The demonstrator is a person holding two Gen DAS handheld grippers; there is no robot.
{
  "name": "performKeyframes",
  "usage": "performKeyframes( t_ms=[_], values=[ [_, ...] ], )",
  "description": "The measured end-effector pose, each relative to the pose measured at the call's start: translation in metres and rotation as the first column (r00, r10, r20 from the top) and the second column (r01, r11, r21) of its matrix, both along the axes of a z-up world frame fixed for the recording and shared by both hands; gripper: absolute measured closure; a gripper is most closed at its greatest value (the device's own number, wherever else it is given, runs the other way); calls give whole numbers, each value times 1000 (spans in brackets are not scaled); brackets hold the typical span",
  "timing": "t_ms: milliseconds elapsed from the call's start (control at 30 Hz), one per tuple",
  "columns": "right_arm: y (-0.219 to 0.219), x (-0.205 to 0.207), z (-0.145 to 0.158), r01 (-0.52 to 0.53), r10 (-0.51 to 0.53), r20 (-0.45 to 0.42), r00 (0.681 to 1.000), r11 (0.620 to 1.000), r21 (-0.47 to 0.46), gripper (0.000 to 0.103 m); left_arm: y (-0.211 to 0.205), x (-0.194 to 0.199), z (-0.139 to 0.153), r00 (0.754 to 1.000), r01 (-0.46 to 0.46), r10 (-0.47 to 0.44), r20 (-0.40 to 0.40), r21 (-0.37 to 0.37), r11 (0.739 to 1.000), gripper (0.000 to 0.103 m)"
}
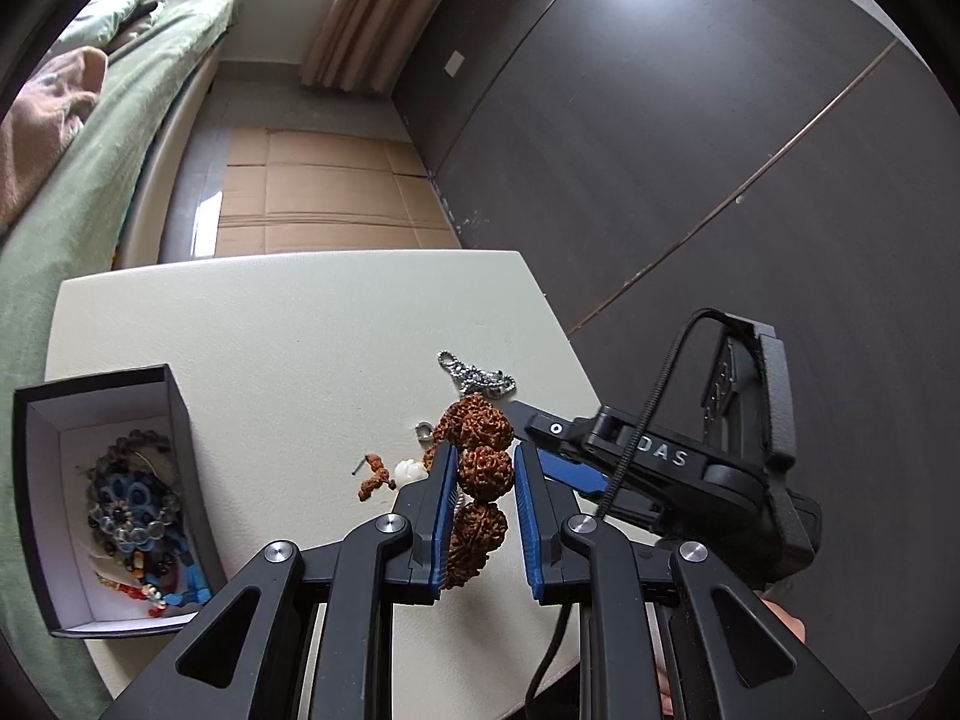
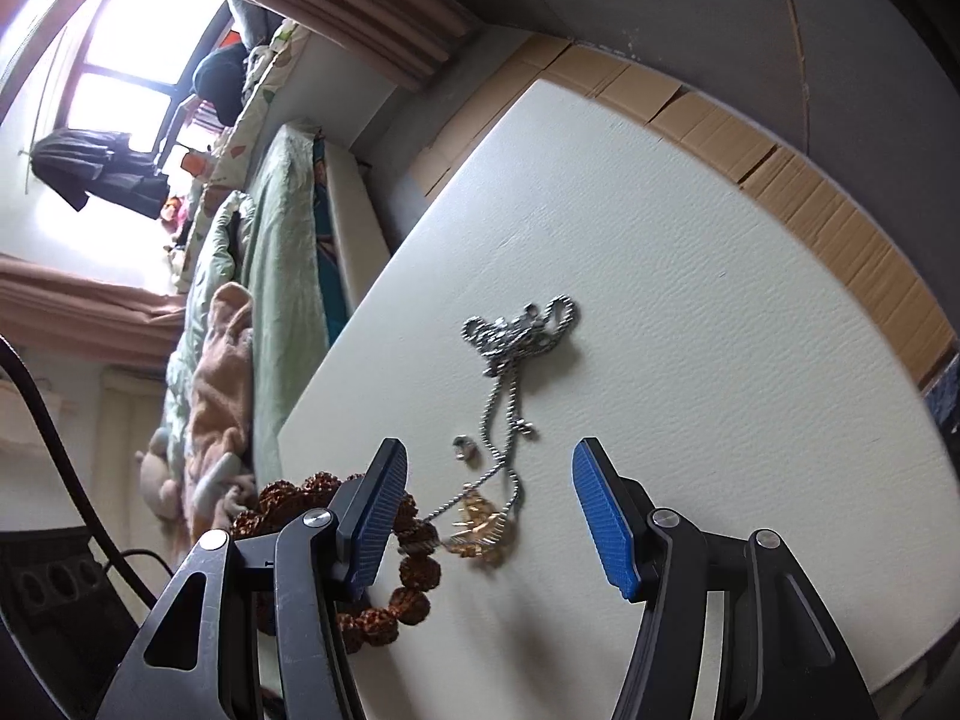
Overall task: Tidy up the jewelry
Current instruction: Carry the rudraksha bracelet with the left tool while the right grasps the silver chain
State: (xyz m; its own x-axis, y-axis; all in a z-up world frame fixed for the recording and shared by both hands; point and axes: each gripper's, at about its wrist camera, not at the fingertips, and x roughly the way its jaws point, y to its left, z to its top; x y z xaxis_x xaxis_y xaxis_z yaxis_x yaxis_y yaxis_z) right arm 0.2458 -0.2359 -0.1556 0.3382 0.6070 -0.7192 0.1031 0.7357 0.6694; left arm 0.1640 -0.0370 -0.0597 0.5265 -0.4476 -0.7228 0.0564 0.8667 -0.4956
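Note:
My left gripper (image 1: 485, 456) is shut on a bracelet of big brown knobbly seed beads (image 1: 480, 420), which hangs lifted between its blue pads (image 1: 445, 498) above the cream table (image 1: 270, 330). In the right wrist view the same bracelet (image 2: 414, 570) shows behind the left finger. My right gripper (image 2: 489, 510) stands open just over the table, with a gold trinket (image 2: 480, 525) and the tail of a silver ball chain (image 2: 516, 348) between its fingers, neither touched. A small silver ring (image 2: 465, 449) lies beside the chain.
A black open box (image 1: 36, 480) at the table's left holds several bead pieces (image 1: 132, 510). A small white charm (image 1: 411, 471) and a brown cord bit (image 1: 375, 471) lie near my left fingers. A bed (image 1: 90, 180) flanks the table; a dark wardrobe (image 1: 660, 150) stands on the right.

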Motion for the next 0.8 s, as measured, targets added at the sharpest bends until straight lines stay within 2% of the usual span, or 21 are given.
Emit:
performKeyframes(
  t_ms=[300, 633, 800],
  values=[
    [18, 13, 8, 9, 10, 101, 995, 982, -187, 43, 30, -9, 1, 997, -73, 73, 7, -3, 997, 83],
    [44, 22, 9, -12, 101, 188, 977, 905, -425, 43, 56, -10, 3, 992, -124, 124, 16, -8, 992, 83],
    [55, 27, 6, -28, 136, 179, 974, 864, -502, 43, 67, -5, 0, 988, -156, 156, 7, 2, 988, 83]
  ],
)
